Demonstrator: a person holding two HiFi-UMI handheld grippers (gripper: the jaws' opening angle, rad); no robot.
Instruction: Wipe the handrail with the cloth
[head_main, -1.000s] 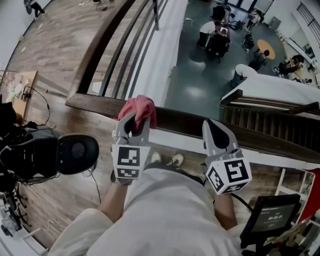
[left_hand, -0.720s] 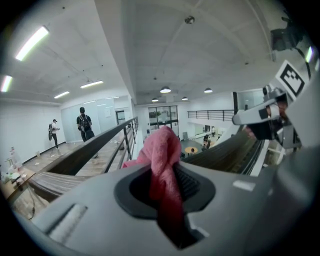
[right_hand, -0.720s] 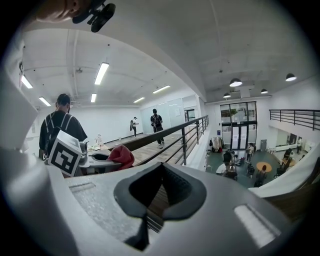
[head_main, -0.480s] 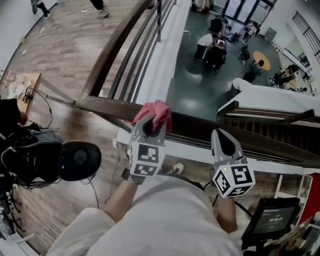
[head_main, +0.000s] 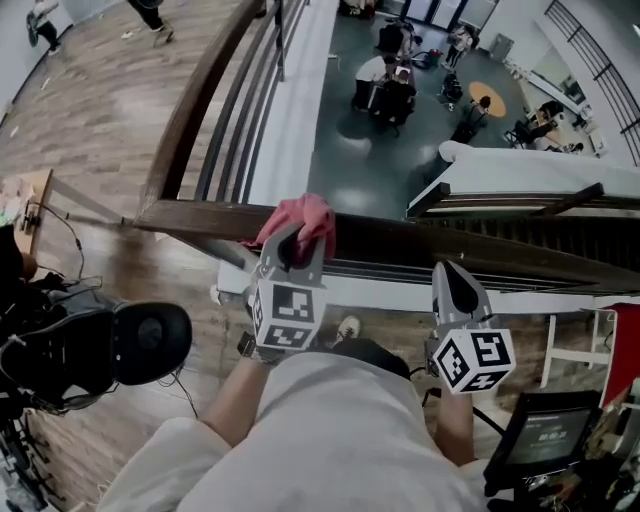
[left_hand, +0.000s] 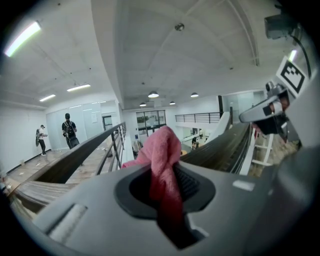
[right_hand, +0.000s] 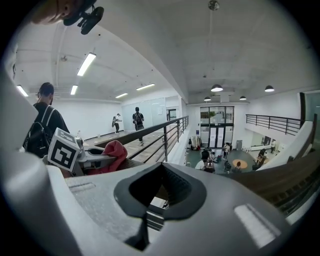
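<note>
1. Standing at a dark wooden handrail (head_main: 400, 243) on an upper floor, a person holds a gripper in each hand, and both point out over the drop.
2. The left gripper (head_main: 292, 243) is clenched on a pink cloth (head_main: 300, 214). In the left gripper view the cloth (left_hand: 164, 150) is pinched between the jaws, and its bunched top stands up past the tips.
3. In the head view the bunched cloth lies against the top of the handrail. It is near the corner where the handrail meets a second rail (head_main: 195, 100) that runs away along the wood floor.
4. The right gripper (head_main: 455, 275) is well to the right of the left one. Its jaws are closed together on nothing, and the right gripper view shows only a slit and an oval hollow between them (right_hand: 160, 192).
5. Its tip sits just on the near side of the handrail, over the thinner bars beneath. I cannot tell whether it touches.
6. In the right gripper view the cloth (right_hand: 114, 151) shows at the left, bunched at the end of the left gripper (right_hand: 95, 157).
7. Each gripper carries a marker cube, the left cube (head_main: 283, 315) and the right cube (head_main: 472, 360), and both face the person.
8. Beyond the handrail lies a lower floor (head_main: 350, 165) with people at tables (head_main: 385, 85).
</note>
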